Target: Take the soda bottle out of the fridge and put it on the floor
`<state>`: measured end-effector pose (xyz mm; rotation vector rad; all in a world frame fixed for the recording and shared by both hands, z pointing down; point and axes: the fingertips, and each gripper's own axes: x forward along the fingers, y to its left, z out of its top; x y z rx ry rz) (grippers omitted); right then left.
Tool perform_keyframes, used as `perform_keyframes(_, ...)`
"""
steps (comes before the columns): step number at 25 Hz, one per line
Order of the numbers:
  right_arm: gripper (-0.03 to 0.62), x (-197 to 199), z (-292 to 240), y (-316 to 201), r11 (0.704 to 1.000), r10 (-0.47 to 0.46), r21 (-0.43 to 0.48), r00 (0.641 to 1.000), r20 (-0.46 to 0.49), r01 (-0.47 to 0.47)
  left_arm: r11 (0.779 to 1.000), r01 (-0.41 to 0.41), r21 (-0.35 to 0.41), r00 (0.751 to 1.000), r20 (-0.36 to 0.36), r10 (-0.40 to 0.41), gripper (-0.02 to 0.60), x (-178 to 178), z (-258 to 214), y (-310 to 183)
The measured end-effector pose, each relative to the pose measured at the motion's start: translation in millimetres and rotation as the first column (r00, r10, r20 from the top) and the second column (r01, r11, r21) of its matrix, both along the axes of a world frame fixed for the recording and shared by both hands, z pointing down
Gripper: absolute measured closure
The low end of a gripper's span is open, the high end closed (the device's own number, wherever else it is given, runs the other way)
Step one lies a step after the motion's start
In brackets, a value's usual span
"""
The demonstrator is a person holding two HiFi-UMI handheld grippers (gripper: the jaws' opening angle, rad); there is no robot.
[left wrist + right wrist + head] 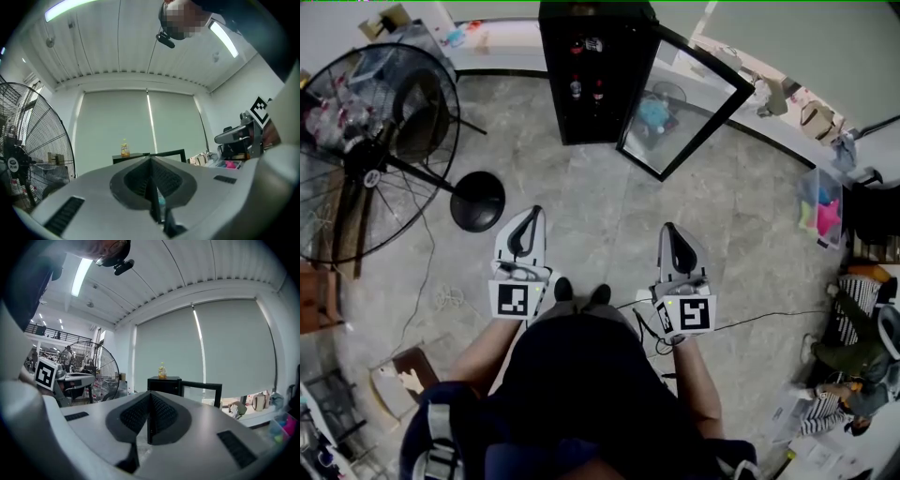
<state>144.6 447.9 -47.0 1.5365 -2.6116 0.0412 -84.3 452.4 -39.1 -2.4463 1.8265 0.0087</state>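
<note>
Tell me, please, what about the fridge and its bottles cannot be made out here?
- Head view: bottles inside the fridge are too small and dark to identify.
- Left gripper view: the left gripper hides the fridge below its top.
- Right gripper view: the right gripper hides the fridge's lower part; the bottle on top is too small to read.

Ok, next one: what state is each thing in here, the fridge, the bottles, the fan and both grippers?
Fridge: upright on the floor.
Fridge door: swung open.
Bottles inside: on the shelves, not taken out.
Bottle on top: upright on the fridge.
Fan: standing; spinning or not, cannot tell.
Left gripper: shut, empty.
Right gripper: shut, empty.
</note>
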Motion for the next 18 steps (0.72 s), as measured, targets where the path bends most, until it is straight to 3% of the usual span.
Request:
perform_keyframes(6, 0.576, 19, 4, -4, 0.999, -0.044, -0.020, 0.999, 0.007, 0.044, 1.000, -0.018, -0.007, 0.999, -0.027, 0.018, 0.543, 31, 1, -10)
perform_keyframes(7, 0.576, 20, 5, -5, 0.998, -0.053, -0.024, 0.999, 0.006, 0.053, 1.000, -0.028, -0.012, 0.999, -0.041, 0.028, 0.485, 35, 2, -12)
perform_keyframes(8, 0.576, 21, 6, -5, 0.998, -0.061, -0.027, 0.998, 0.006, 0.061, 0.999, -0.039, -0.017, 0.998, -0.052, 0.038, 0.386, 40, 3, -13)
perform_keyframes(9, 0.576, 23, 7, -6, 0.997, -0.066, -0.028, 0.998, 0.005, 0.066, 0.999, -0.044, -0.022, 0.998, -0.056, 0.043, 0.361, 43, 4, -15)
perform_keyframes(13, 0.576, 27, 7, -11, 0.996, -0.082, -0.023, 0.997, 0.010, 0.082, 0.999, -0.033, -0.022, 0.999, -0.044, 0.032, 0.298, 49, 6, -22)
perform_keyframes(18, 0.576, 35, 10, -18, 0.995, -0.094, -0.028, 0.995, 0.020, 0.095, 0.999, -0.035, -0.024, 0.999, -0.034, 0.035, 0.290, 58, 7, -32)
